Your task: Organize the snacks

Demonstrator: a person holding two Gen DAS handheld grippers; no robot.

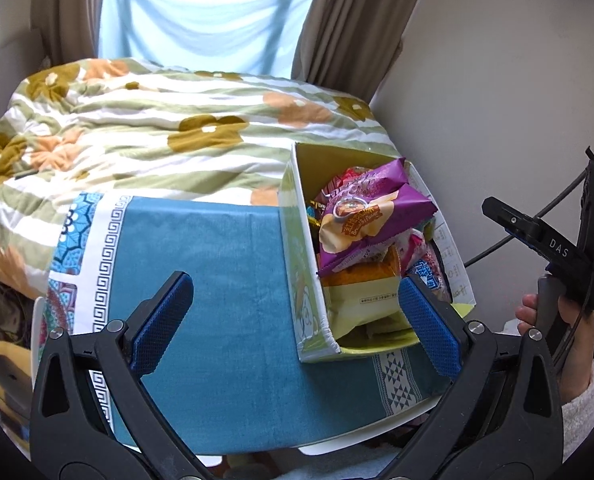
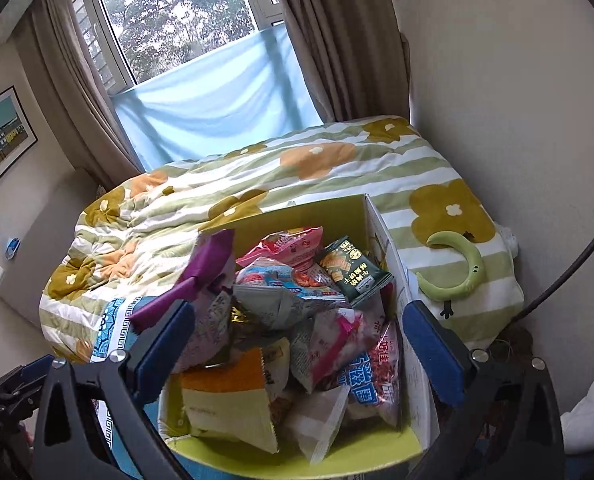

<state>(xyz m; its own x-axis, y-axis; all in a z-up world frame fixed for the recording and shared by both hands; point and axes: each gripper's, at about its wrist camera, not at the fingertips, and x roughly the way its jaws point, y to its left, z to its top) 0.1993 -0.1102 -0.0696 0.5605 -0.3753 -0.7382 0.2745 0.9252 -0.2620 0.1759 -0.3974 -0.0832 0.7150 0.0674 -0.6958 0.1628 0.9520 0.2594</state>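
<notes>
Both wrist views downward, box (image 1: 371,248) shared

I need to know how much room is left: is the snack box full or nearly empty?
Full. The snack box is heaped with packets, and a purple packet rises above its rim.

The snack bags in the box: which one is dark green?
The small dark green packet at the back right of the box, lying on top; the other bags are pink, purple, orange or white.
</notes>
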